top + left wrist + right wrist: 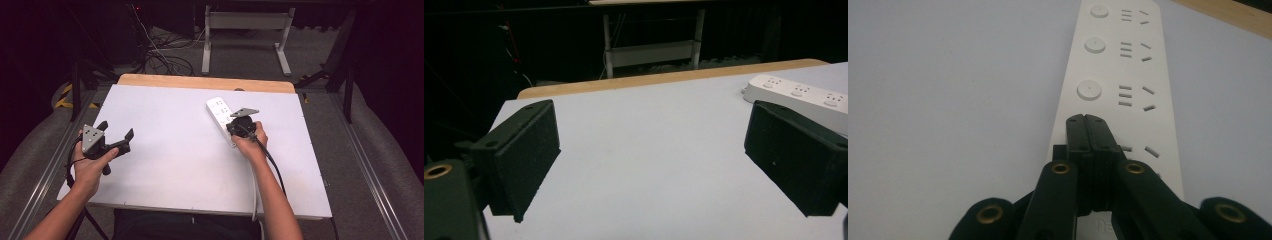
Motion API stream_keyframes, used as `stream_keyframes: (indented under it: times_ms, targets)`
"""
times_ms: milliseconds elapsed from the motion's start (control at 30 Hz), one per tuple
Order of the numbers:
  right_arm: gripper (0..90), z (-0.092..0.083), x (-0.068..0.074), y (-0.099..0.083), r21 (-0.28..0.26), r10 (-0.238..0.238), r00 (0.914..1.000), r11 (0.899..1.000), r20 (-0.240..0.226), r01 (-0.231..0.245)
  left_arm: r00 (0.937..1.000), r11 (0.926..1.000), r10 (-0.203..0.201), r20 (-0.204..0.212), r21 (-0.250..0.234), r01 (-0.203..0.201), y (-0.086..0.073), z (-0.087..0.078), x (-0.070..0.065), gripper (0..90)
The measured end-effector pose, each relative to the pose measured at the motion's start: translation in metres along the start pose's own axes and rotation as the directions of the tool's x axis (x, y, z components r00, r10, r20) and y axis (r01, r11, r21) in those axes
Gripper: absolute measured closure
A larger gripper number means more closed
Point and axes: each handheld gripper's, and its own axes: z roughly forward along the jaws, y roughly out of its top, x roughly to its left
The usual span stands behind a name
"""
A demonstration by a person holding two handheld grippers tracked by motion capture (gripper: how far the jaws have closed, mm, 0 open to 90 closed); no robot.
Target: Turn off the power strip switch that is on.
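Closed black jaws of the right gripper (pixel 1091 125) sit nearest the lens in the right gripper view, pressed pad to pad with nothing between them, their joined tip poised over the near end of the white power strip (pixel 1120 85). From this view I cannot tell whether the tip touches the strip or hovers just above it. Jaws brought together like this form 1 narrow point, which suits pressing a small button better than gripping; that is my reading of the pose, not something shown.

Ahead of the tip, 3 round buttons run in a row along the strip, each paired with its set of socket slots. In the high view the power strip (pixel 220 114) lies flat on the right half of the white table (pixel 170 150), angled so that its far end points toward the wooden back edge, and the right gripper (pixel 241 123) covers its near end, the right hand (pixel 251 141) behind it.

Farther out, the left gripper (pixel 116 136) is held near the table's left edge, well apart from the strip, jaws spread wide and empty. Its own view shows the 2 pads standing far apart, bare table between them and the strip (pixel 799 92) beyond the right-hand pad. It appears parked, leaving the work to the right side.
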Motion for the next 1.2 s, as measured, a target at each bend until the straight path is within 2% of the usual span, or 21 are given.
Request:
stream_keyframes:
  times_ms: [467, 1200]
  targets:
    - [90.0, 0.0010, 0.0037, 0.0000, 0.008, -0.004, 0.9997, 1.000, 0.023, 0.004, 1.0000, 1.0000, 0.005, 0.006, -0.002, -0.005, 0.0003, -0.0004, -0.0009, 7.6]
    - [90.0, 0.0007, 0.0037, 0.0003, 0.006, -0.002, 0.9997, 1.000, 0.024, 0.002, 0.9999, 1.0000, 0.009, 0.009, 0.000, -0.009, 0.0002, 0.0001, -0.0008, 7.8]
